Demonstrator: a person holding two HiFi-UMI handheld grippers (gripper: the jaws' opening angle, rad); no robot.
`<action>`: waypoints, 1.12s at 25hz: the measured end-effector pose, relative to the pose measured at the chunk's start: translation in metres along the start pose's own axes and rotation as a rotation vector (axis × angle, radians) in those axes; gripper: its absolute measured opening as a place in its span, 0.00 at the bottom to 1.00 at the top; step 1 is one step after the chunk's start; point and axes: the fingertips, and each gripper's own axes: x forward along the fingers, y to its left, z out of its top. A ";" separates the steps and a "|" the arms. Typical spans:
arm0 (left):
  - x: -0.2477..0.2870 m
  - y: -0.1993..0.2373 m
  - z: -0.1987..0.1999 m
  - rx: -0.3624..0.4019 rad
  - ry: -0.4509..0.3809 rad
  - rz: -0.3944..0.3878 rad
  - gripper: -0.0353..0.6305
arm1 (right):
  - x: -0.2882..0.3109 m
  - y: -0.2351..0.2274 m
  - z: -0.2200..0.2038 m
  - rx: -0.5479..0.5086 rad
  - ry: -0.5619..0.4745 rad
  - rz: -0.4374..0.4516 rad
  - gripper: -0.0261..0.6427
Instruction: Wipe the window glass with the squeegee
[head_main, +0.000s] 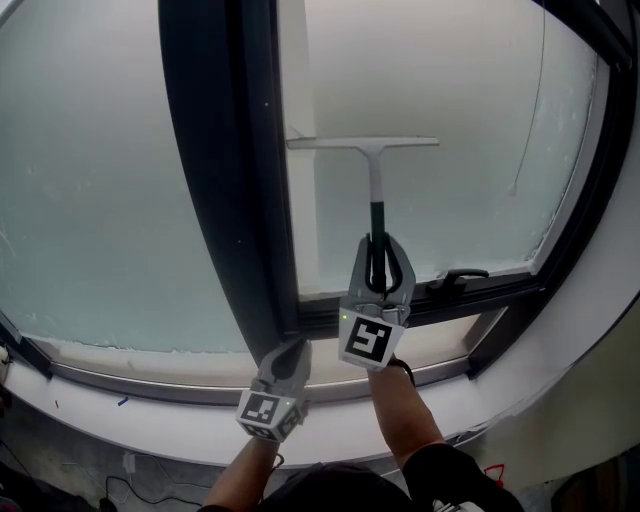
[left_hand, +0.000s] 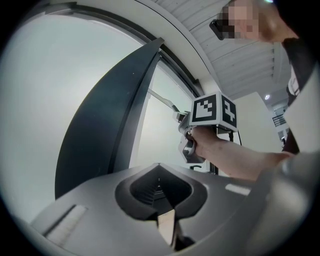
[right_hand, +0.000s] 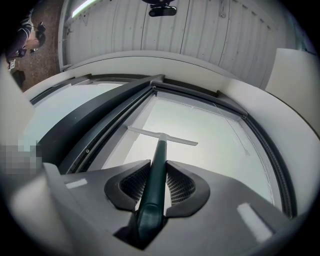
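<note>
The window glass (head_main: 460, 90) fills most of my head view: a pale, frosted pane bounded on its left by a broad dark mullion (head_main: 215, 170), on its right by a dark curved frame edge, and along the bottom by a lower frame rail (head_main: 500, 290) carrying a small black window handle (head_main: 458, 276). A second pale pane lies left of the mullion, and a white sill (head_main: 150, 410) runs under both. The squeegee (head_main: 375, 175) sits in the left half of the right-hand pane, blade level and apparently against the glass. The blade's left tip is just beside the mullion, so I have no room that way. There is open glass to the right, above the blade, and below it down to the rail. My right gripper (head_main: 381, 262) points straight up the pane, forearm rising from the bottom centre, jaws clamped on the squeegee's dark green handle, which runs between them in the right gripper view (right_hand: 159, 167). My left gripper (head_main: 288, 352) is low, near the foot of the mullion, tilted up toward it, its jaws pressed together with nothing between them (left_hand: 159, 182).
</note>
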 end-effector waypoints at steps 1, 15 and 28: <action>0.000 0.001 0.000 -0.002 -0.001 0.001 0.05 | -0.001 0.001 -0.001 0.001 0.001 0.000 0.18; -0.005 0.006 -0.002 -0.040 -0.014 0.023 0.05 | -0.024 0.007 -0.022 -0.025 0.042 0.011 0.18; -0.011 0.007 -0.013 -0.047 0.010 0.035 0.05 | -0.042 0.013 -0.037 -0.033 0.082 0.012 0.18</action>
